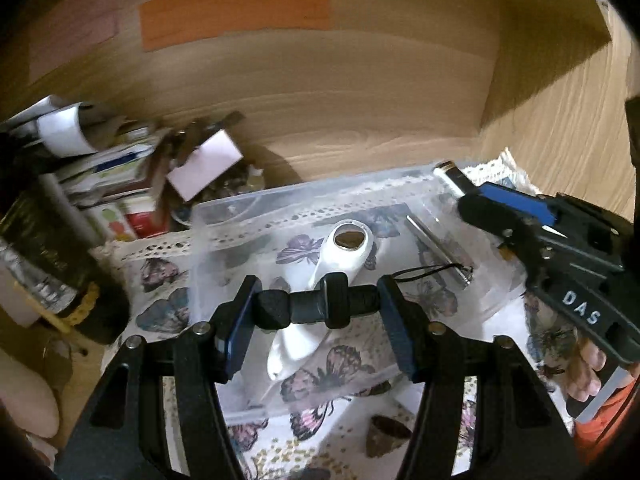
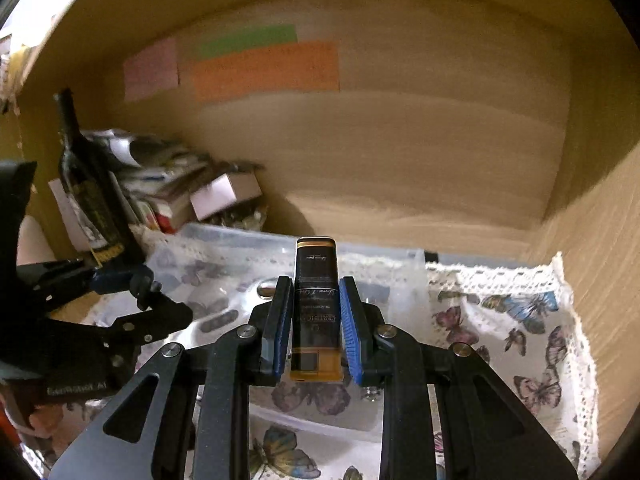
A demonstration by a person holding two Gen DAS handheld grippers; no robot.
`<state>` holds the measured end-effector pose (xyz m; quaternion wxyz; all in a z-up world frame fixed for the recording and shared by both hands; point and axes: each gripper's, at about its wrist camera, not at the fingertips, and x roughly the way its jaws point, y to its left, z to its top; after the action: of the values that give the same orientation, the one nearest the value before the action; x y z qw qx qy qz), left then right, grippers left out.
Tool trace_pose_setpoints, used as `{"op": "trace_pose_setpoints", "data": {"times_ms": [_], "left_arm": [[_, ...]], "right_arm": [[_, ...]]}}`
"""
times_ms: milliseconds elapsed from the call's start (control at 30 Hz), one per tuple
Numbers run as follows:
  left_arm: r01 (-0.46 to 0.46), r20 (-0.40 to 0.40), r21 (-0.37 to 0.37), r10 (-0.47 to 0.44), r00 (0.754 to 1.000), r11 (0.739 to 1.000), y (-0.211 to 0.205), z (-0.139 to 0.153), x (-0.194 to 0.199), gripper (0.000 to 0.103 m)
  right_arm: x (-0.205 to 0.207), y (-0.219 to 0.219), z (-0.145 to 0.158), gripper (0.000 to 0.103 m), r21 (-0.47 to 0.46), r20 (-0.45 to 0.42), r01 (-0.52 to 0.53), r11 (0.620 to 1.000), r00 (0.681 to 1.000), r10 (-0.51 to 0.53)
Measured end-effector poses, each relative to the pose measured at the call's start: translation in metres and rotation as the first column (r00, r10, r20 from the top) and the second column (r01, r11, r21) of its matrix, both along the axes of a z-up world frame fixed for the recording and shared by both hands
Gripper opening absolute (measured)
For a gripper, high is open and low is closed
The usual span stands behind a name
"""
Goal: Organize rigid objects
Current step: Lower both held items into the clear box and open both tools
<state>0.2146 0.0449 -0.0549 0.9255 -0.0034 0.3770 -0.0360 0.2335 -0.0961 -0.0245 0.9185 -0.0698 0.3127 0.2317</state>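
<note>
My left gripper (image 1: 316,308) is shut on a black cross-shaped plastic piece (image 1: 320,306) and holds it above a clear plastic bin (image 1: 224,216). In the bin lie a white handled tool (image 1: 344,248) and a metal cylinder with a black cord (image 1: 436,252). My right gripper (image 2: 314,316) is shut on a black and gold rectangular case (image 2: 315,312), held over the bin's far right corner (image 2: 416,264). The right gripper also shows in the left wrist view (image 1: 472,192), with the case's tip (image 1: 448,170) showing. The left gripper shows at the left of the right wrist view (image 2: 140,284).
A dark wine bottle (image 2: 86,184) stands at the left beside a pile of boxes and papers (image 2: 188,184). A butterfly-print cloth with lace edge (image 2: 520,320) covers the shelf floor. Wooden walls close the back and right. A small brown cup (image 1: 386,434) lies near the front.
</note>
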Motion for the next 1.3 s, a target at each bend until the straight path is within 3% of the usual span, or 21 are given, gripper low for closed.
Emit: {"op": "trace_pose_setpoints", "data": {"times_ms": [267, 500, 667, 967, 1133, 1300], "left_arm": [[0.018, -0.06, 0.0, -0.018, 0.998, 1.0, -0.01, -0.018, 0.018, 0.059], [0.006, -0.074, -0.009, -0.007, 0.997, 1.0, -0.008, -0.019, 0.019, 0.065], [0.001, -0.023, -0.009, -0.001, 1.0, 1.0, -0.007, -0.003, 0.006, 0.07], [-0.015, 0.037, -0.04, 0.016, 0.999, 0.999, 0.008, 0.026, -0.029, 0.081], [-0.018, 0.025, -0.013, 0.019, 1.0, 1.0, 0.012, 0.024, -0.045, 0.082], [0.002, -0.018, -0.004, -0.003, 1.0, 1.0, 0.01, 0.008, -0.059, 0.086]], "right_arm": [[0.018, 0.007, -0.027, 0.021, -0.041, -0.112, -0.018, 0.999, 0.994, 0.014], [0.017, 0.014, -0.032, 0.022, -0.064, -0.139, -0.032, 0.997, 0.99, 0.023], [0.012, 0.013, -0.024, 0.027, -0.052, -0.11, -0.024, 0.998, 0.994, 0.018], [-0.028, -0.004, 0.018, 0.049, -0.037, 0.048, -0.018, 0.999, 0.999, 0.02], [-0.048, -0.019, 0.028, 0.052, -0.03, 0.086, -0.021, 0.999, 0.996, 0.023], [-0.058, -0.029, 0.017, 0.053, -0.036, 0.066, -0.017, 0.999, 0.998, 0.019]]}}
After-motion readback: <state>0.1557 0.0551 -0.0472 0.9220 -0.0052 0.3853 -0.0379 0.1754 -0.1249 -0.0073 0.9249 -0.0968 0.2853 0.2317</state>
